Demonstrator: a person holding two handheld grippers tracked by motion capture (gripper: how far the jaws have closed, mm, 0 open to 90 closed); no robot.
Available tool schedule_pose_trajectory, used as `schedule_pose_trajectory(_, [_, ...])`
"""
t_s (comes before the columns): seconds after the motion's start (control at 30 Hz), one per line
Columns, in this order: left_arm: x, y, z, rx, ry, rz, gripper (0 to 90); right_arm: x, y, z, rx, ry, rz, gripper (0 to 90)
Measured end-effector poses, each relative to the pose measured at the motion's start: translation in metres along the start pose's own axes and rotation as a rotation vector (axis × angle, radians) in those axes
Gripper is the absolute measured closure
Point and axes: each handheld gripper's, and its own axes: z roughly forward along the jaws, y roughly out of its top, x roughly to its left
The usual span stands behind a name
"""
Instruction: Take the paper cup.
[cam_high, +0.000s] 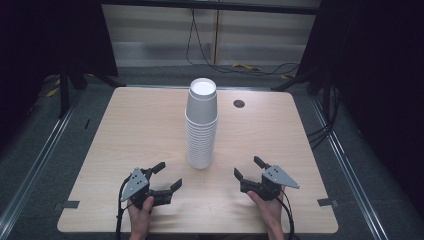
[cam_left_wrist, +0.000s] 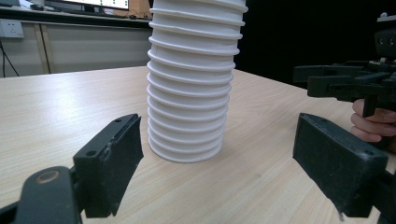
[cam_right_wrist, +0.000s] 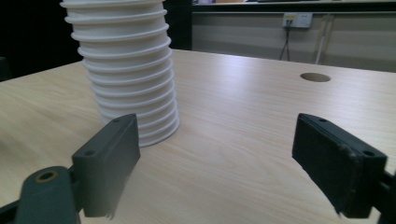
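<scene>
both claws (cam_high: 167, 176) (cam_high: 248, 168) gape — cup stack (cam_left_wrist: 191, 93) top cut off.

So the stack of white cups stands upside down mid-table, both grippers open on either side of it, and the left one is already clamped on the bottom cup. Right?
Not quite. The left gripper is not clamped on anything: the high view shows it open and short of the stack of white cups, like the right gripper. The rest holds: the stack stands upside down mid-table.

The right gripper (cam_right_wrist: 217, 172) is held with its jaws spread wide above the table (cam_right_wrist: 243, 121). A stack of white cups (cam_right_wrist: 126, 70) is seen standing beyond the left-hand jaw, untouched.
</scene>
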Motion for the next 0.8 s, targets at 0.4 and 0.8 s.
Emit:
schedule_pose_trajectory(0.4, [0.000,0.000,0.000,0.000,-0.007,0.009,15.6,0.005,0.014,0.007,0.051,0.136,0.020,22.5])
schedule_pose_trajectory(0.8, [-0.001,0.000,0.000,-0.004,-0.019,0.000,15.6,0.011,0.038,0.012,0.072,0.204,-0.032,20.9])
